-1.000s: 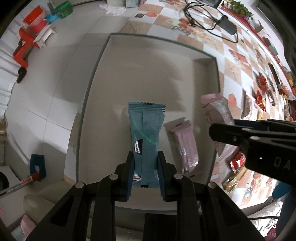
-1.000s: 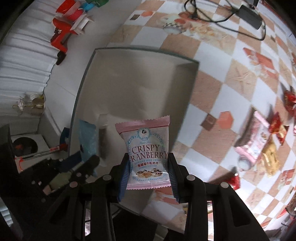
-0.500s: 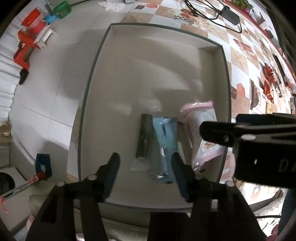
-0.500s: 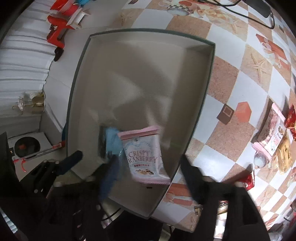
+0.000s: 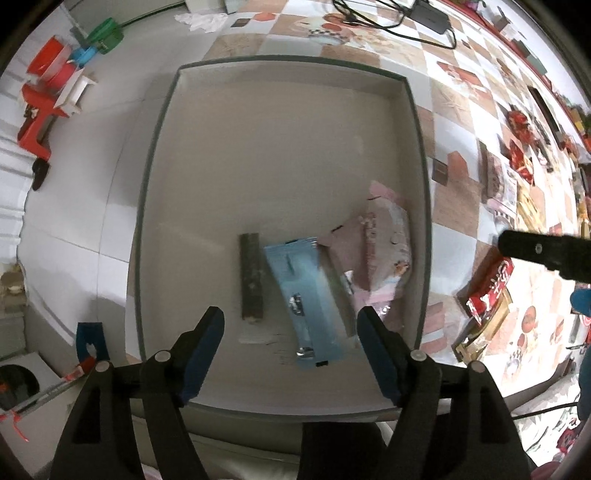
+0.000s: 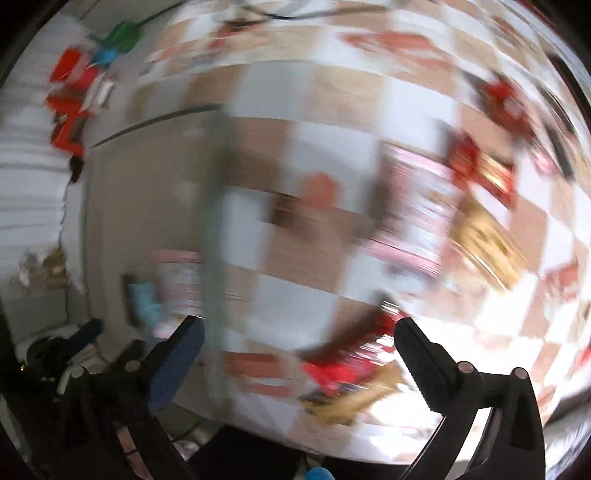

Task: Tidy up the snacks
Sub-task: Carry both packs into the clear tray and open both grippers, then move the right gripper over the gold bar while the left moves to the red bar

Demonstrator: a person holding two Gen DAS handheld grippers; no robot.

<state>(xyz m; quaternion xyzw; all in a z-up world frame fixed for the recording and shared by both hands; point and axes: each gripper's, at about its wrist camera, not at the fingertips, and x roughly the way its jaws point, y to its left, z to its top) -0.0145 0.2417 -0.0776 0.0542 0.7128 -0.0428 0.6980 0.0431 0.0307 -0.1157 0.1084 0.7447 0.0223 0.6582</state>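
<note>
A shallow white box [image 5: 280, 118] with a dark green rim lies below my left gripper [image 5: 290, 326]. Inside it a light blue snack bar [image 5: 308, 295] lies flat, with a dark brown stick [image 5: 252, 275] to its left and a pink cranberry snack packet [image 5: 384, 251] to its right. The left jaws are opening, with nothing pinched between them. In the blurred right wrist view my right gripper [image 6: 299, 328] hangs over the checkered tablecloth, its jaws opening wide and empty, above red and gold packets [image 6: 347, 373]. The box rim [image 6: 214, 229] shows at the left.
Loose snacks lie on the checkered cloth right of the box: a red packet [image 5: 487, 291], gold wrappers [image 5: 476, 339], a pink pack [image 5: 498, 184]. Red, blue and green plastic items [image 5: 55, 85] lie on the white surface at the far left. Black cables [image 5: 399, 18] run along the back.
Both grippers let go: the blue bar and the pink packet dropped into the box. The right gripper swung right, out over the cloth. The left gripper shifted slightly.
</note>
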